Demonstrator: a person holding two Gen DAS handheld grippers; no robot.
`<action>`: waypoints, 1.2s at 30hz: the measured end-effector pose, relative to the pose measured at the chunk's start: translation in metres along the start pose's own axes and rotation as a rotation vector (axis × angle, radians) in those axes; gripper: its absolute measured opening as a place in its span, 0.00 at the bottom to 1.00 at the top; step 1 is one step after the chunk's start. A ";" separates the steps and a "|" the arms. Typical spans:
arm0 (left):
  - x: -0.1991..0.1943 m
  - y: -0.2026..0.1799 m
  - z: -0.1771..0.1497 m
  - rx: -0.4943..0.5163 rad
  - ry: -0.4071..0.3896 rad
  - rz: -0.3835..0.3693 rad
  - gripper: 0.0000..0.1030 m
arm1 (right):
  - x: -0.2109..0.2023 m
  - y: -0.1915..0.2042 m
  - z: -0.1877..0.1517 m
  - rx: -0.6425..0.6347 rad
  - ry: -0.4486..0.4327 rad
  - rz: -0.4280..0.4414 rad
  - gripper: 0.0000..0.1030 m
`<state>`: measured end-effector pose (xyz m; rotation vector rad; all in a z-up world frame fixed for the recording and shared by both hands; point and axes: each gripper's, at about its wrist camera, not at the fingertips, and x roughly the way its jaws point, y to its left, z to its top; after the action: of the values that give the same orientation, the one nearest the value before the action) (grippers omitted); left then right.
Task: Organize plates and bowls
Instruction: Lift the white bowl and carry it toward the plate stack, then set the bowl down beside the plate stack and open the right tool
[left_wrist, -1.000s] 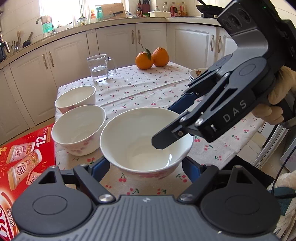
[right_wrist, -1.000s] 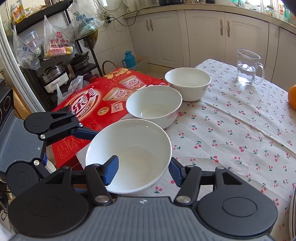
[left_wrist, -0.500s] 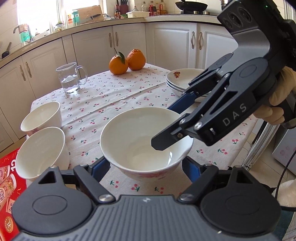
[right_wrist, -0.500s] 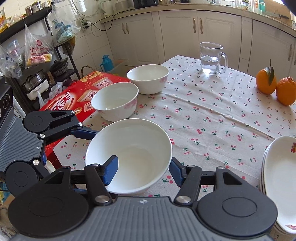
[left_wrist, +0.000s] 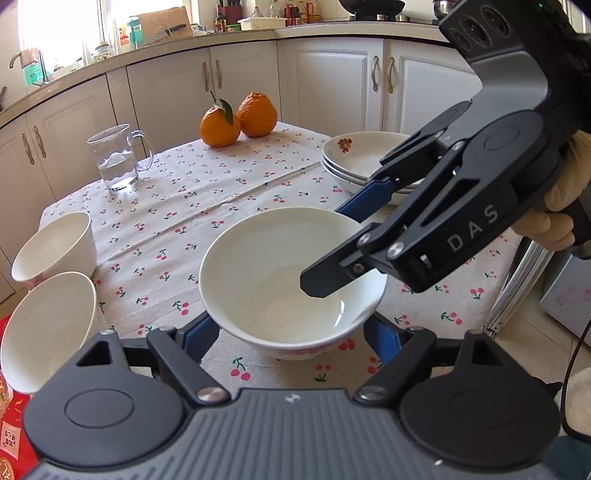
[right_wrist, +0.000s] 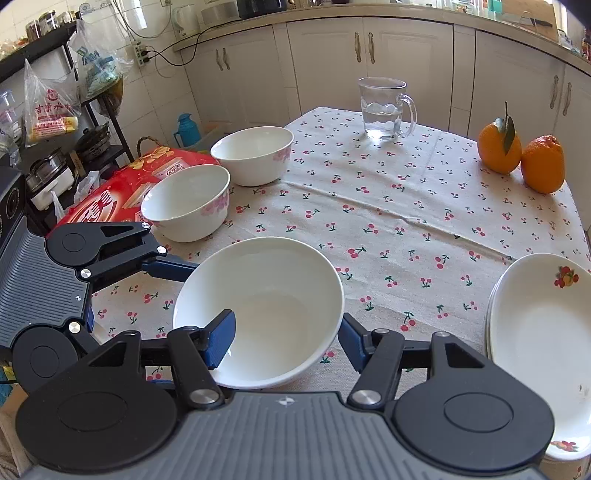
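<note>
Large white bowl (right_wrist: 258, 310): held above tablecloth (right_wrist: 406, 221), left gripper (left_wrist: 291, 336) clasping its outer sides, right gripper (right_wrist: 286, 338) pinching rim, one pad inside. Glazed ceramic, judged rigid, slippery, breakable; rim best hold. Beyond: two smaller bowls (right_wrist: 184, 201), plate stack (right_wrist: 535, 325).

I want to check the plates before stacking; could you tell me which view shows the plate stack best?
The right wrist view: the plate stack lies unobstructed at the right edge, top plate face open. In the left wrist view the right tool hides part of the stack.
</note>
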<state>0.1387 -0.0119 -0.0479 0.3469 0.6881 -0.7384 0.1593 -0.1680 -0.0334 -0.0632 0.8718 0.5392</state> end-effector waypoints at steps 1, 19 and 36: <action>0.000 0.000 0.000 -0.001 0.000 -0.003 0.82 | 0.000 -0.001 0.000 0.000 0.001 0.001 0.65; 0.000 0.000 -0.003 -0.001 -0.008 -0.005 0.87 | 0.005 -0.004 -0.002 0.017 -0.001 0.016 0.75; -0.066 0.028 -0.034 -0.087 -0.010 0.121 0.91 | -0.013 0.038 0.008 -0.126 -0.090 -0.084 1.00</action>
<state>0.1079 0.0585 -0.0263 0.3029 0.6814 -0.5929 0.1405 -0.1384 -0.0126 -0.1884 0.7437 0.5144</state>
